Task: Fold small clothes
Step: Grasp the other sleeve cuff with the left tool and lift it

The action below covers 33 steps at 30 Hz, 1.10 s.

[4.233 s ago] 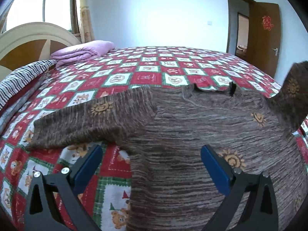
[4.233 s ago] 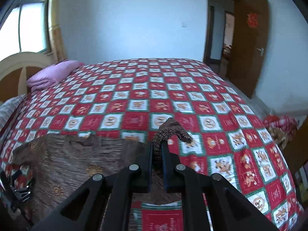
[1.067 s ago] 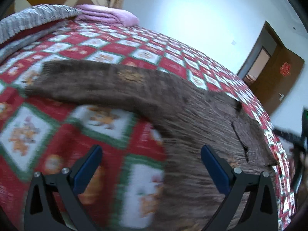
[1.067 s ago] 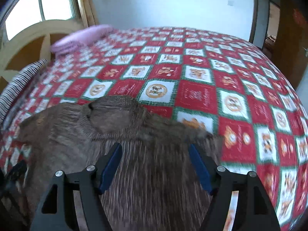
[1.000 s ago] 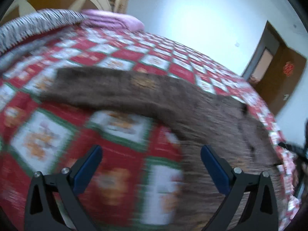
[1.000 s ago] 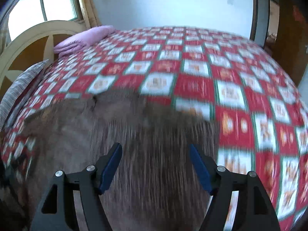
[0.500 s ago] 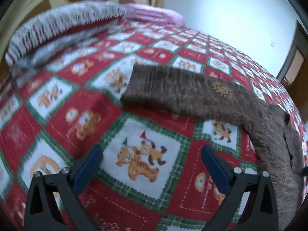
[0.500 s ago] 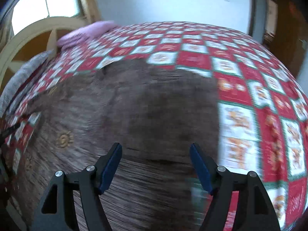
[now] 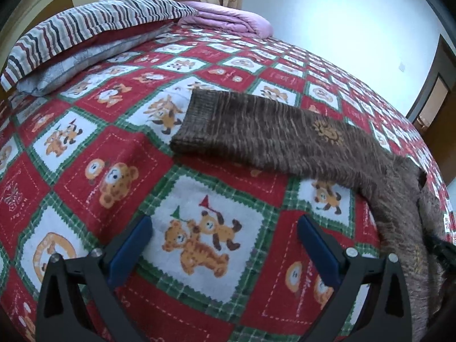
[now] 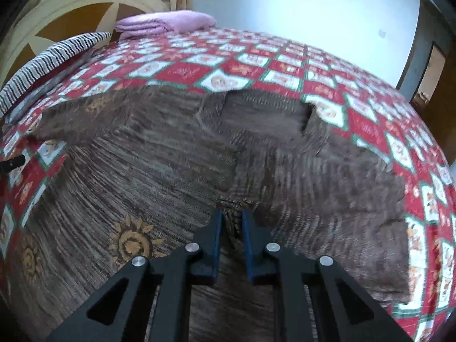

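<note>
Bed [image 9: 85, 148]: lying under both claws, its red bear quilt filling the ground ahead of the left claw.
Sweater [image 10: 159, 171]: lying flat on the bed beneath and ahead of the right claw; its right sleeve, which was held up in the air four seconds ago, is now folded in across the body.
Left sleeve [image 9: 256, 136]: stretching out flat on the quilt, ahead and to the right of the left claw, cuff toward the pillows, not yet folded.
Left claw [image 9: 225, 252]: jaws spread wide, holding nothing; swinging since a second ago off the sweater body toward this sleeve, so the second sleeve fold is probably coming.
Right claw [image 10: 230, 228]: jaws that were wide half a second ago are now pinching a ridge of sweater cloth at the sleeve end.
</note>
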Available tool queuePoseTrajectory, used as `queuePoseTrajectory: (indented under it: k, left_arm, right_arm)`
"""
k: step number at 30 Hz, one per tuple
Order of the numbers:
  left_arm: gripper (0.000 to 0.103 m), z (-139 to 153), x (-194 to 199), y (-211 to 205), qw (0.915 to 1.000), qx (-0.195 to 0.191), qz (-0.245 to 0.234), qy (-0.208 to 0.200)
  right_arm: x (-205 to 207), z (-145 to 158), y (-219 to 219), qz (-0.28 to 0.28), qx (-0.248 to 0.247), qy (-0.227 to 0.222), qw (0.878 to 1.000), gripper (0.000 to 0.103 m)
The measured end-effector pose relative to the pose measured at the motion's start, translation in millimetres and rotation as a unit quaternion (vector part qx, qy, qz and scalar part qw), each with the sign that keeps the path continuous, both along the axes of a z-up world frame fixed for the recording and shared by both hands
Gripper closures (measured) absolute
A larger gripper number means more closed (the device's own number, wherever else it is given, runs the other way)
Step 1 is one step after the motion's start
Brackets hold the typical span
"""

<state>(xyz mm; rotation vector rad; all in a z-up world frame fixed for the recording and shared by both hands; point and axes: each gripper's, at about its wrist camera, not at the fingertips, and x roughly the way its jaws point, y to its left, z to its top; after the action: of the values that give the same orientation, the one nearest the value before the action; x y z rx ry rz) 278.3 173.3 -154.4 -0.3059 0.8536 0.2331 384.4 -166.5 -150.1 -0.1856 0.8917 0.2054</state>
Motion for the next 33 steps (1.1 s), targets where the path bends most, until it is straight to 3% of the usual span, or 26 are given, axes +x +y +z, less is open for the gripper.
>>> queuePoseTrajectory:
  k: [1, 3, 4, 5, 7, 10, 13, 15, 20, 23, 31, 32, 33]
  left_arm:
    - [0.000, 0, 0, 0, 1.0000, -0.001, -0.001, -0.001]
    - [0.000, 1, 2, 1, 1.0000, -0.007, -0.004, 0.000]
    - [0.000, 2, 2, 2, 0.9999, -0.013, -0.006, -0.002]
    - [0.000, 2, 2, 6, 0.9997, -0.024, -0.005, -0.003]
    - [0.000, 3, 1, 15, 0.9987, -0.050, 0.007, -0.008]
    - [0.000, 6, -6, 30, 0.9913, -0.125, 0.031, -0.027]
    - [0.000, 5, -10, 37, 0.9761, -0.207, 0.048, -0.047]
    - [0.000, 5, -6, 36, 0.9678, -0.240, 0.050, -0.058]
    - [0.002, -3, 15, 37, 0.9618, -0.253, 0.076, -0.070]
    - [0.003, -3, 28, 39, 0.9620, -0.241, 0.090, -0.091]
    - [0.036, -8, 57, 48, 0.9722, -0.182, 0.106, -0.101]
    - [0.049, -8, 57, 49, 0.9718, -0.183, 0.107, -0.103]
    - [0.076, -11, 58, 51, 0.9711, -0.192, 0.101, -0.101]
  right_arm:
    - [-3, -2, 0, 0.002, 0.001, -0.003, 1.000, 0.087]
    - [-10, 1, -4, 0.006, 0.013, -0.001, 1.000, 0.074]
    - [-13, 3, -7, 0.007, 0.023, 0.011, 1.000, 0.046]
    - [-17, 5, -9, 0.008, 0.034, 0.022, 0.999, 0.027]
    - [-34, 12, -12, 0.023, 0.056, 0.020, 0.998, 0.027]
    - [-59, 11, -14, 0.030, 0.039, 0.010, 0.999, 0.027]
    - [-74, -2, -16, 0.024, 0.011, 0.004, 1.000, 0.027]
    - [-80, -6, -15, 0.025, -0.002, -0.015, 1.000, 0.026]
    - [-80, -7, -13, 0.015, -0.013, -0.021, 1.000, 0.023]
    - [-81, -6, -17, 0.011, -0.005, -0.021, 1.000, 0.020]
    - [-85, -7, -17, 0.004, -0.014, -0.032, 0.999, 0.018]
    - [-85, -7, -17, 0.003, -0.013, -0.033, 0.999, 0.018]
    - [-85, -7, -17, 0.003, -0.011, -0.034, 0.999, 0.018]
